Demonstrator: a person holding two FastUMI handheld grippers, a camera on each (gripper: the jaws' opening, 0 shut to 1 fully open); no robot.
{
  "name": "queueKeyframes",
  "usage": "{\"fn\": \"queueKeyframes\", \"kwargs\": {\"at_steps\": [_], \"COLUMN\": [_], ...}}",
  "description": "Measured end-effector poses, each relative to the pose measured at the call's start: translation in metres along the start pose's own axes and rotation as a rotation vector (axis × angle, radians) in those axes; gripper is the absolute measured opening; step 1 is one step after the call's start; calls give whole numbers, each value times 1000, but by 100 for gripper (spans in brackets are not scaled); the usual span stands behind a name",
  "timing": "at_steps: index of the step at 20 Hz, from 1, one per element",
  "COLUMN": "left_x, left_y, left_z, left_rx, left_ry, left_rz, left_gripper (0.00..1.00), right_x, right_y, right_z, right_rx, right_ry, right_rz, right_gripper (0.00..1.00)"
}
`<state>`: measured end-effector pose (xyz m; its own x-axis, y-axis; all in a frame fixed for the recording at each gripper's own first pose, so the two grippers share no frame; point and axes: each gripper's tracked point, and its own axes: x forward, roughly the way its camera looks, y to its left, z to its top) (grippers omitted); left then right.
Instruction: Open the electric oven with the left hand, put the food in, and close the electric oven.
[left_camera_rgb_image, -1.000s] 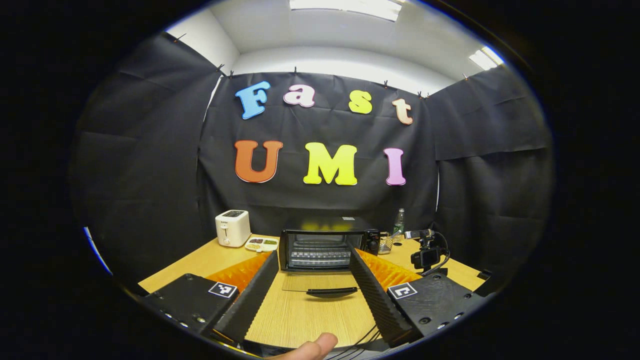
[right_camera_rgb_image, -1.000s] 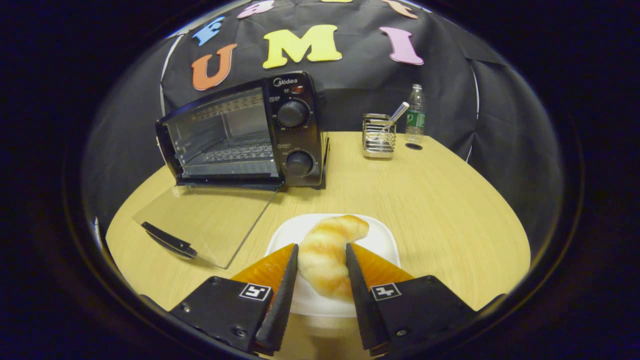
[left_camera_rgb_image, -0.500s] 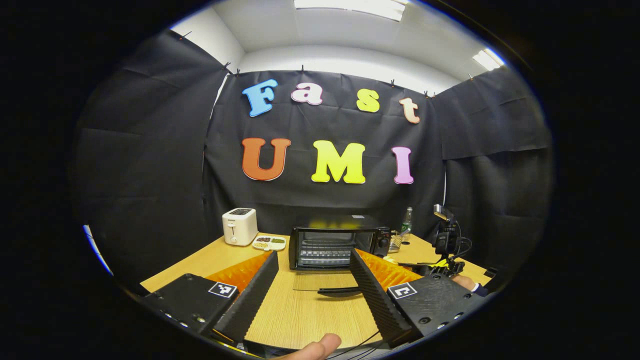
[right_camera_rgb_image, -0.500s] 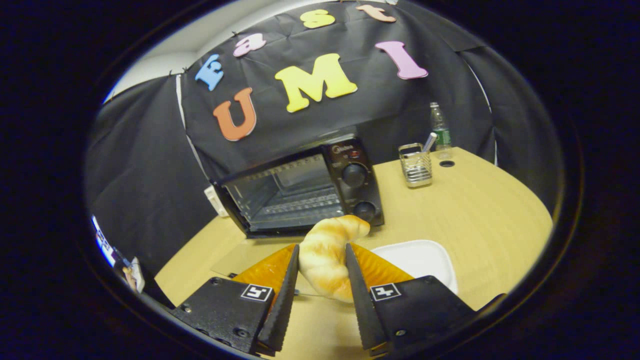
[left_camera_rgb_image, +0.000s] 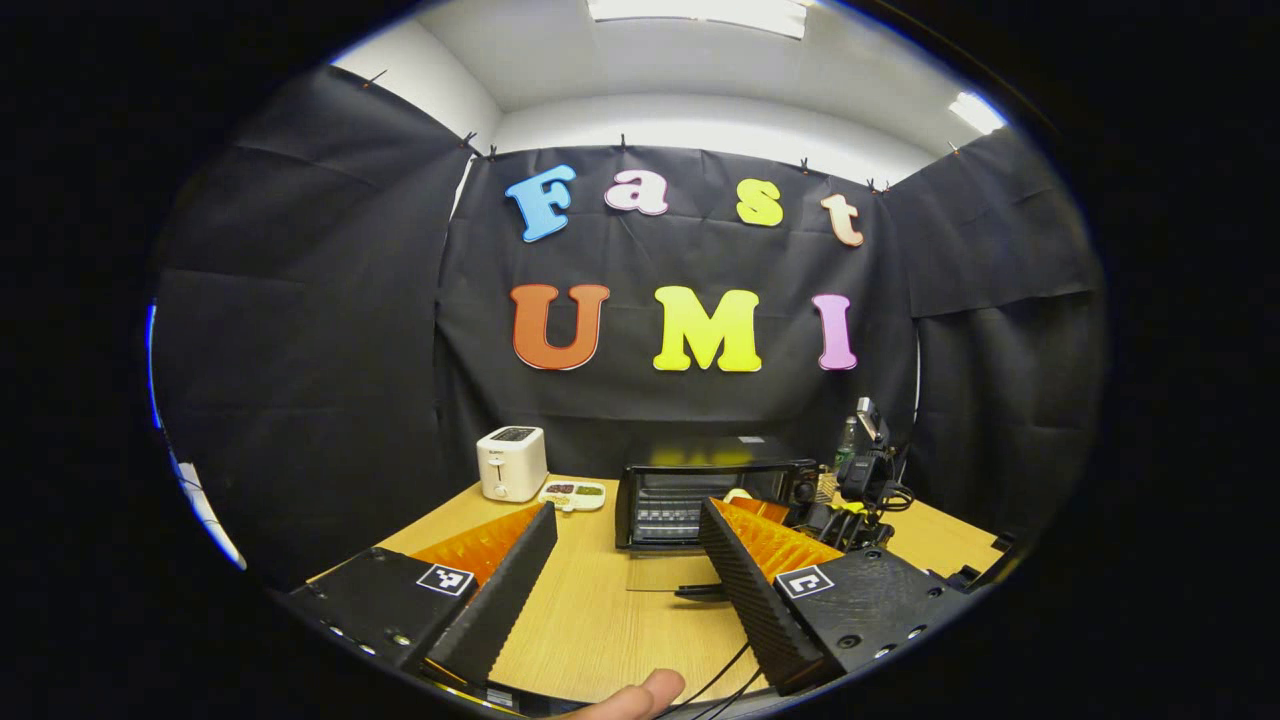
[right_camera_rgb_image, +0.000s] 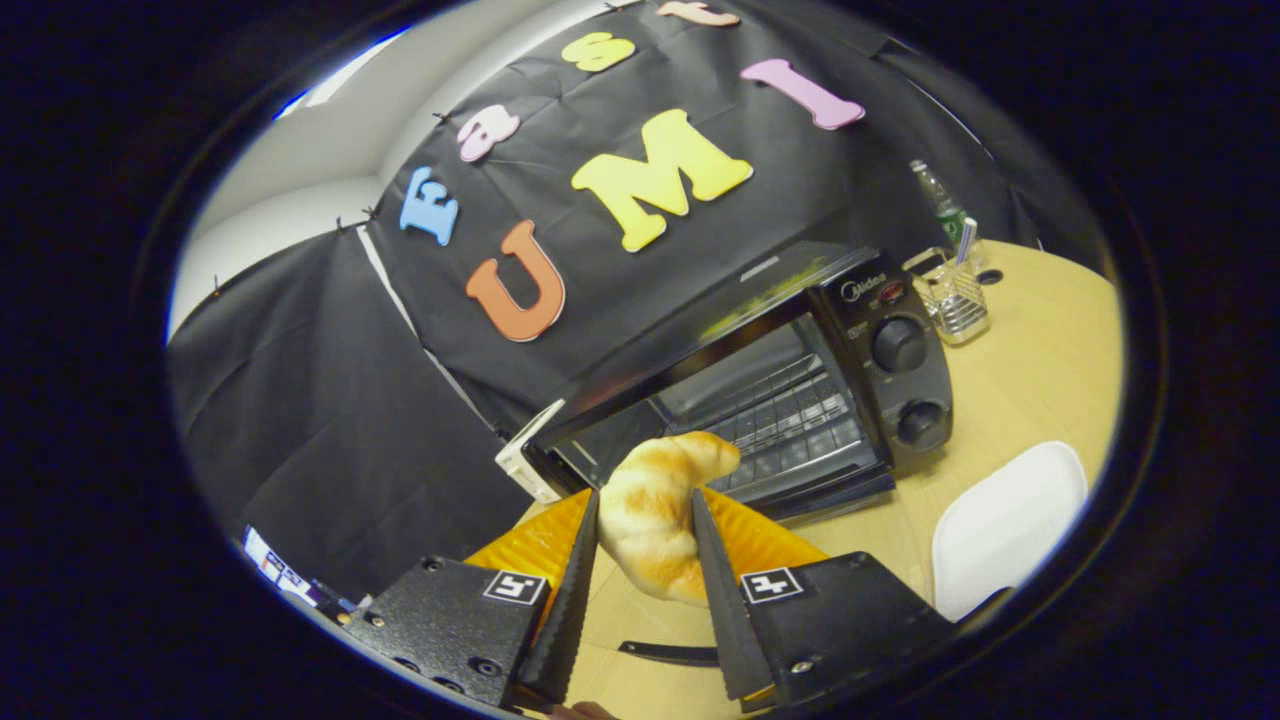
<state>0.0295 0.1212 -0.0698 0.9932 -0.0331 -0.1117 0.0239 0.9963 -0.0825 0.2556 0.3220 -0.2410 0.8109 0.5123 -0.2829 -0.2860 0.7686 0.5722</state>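
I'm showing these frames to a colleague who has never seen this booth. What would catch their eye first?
First the golden croissant, clamped in the right gripper and held in front of the black electric oven, whose glass door lies folded down on the wooden table. The bare white plate sits at the right of the right gripper view. In the left gripper view, a white toaster stands left of the oven, and the left gripper is open.

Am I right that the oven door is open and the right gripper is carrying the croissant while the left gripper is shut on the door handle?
Not quite: the left gripper is open and holds nothing, as the left gripper view shows. The oven door is open, and the right gripper holds the croissant.
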Motion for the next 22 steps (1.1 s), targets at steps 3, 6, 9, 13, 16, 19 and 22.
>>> {"fn": "queueKeyframes", "kwargs": {"at_steps": [3, 6, 9, 13, 16, 19, 22], "left_x": [12, 25, 33, 42, 47, 47, 47], "left_y": [3, 11, 16, 18, 13, 9, -2], "left_z": [0, -4, -5, -10, -20, -23, -21], "left_rx": [13, 23, 24, 23, 25, 39, 28], "left_ry": [8, 33, 53, 64, 96, 105, 101], "left_rz": [7, 26, 45, 60, 56, 56, 42], "left_gripper": [94, 94, 94, 94, 94, 94, 94], "right_x": [33, 74, 107, 144, 150, 133, 113], "right_y": [-19, -31, -41, -37, -39, -37, -30], "right_z": [11, 13, 23, 30, 29, 49, 38], "right_rx": [29, 35, 33, 9, -169, -262, -277], "right_ry": [-23, 2, -23, -39, -66, -132, -100], "right_rz": [-78, -128, -173, -133, -187, -216, -181], "right_gripper": [55, 55, 58, 56, 61, 86, 100]}}
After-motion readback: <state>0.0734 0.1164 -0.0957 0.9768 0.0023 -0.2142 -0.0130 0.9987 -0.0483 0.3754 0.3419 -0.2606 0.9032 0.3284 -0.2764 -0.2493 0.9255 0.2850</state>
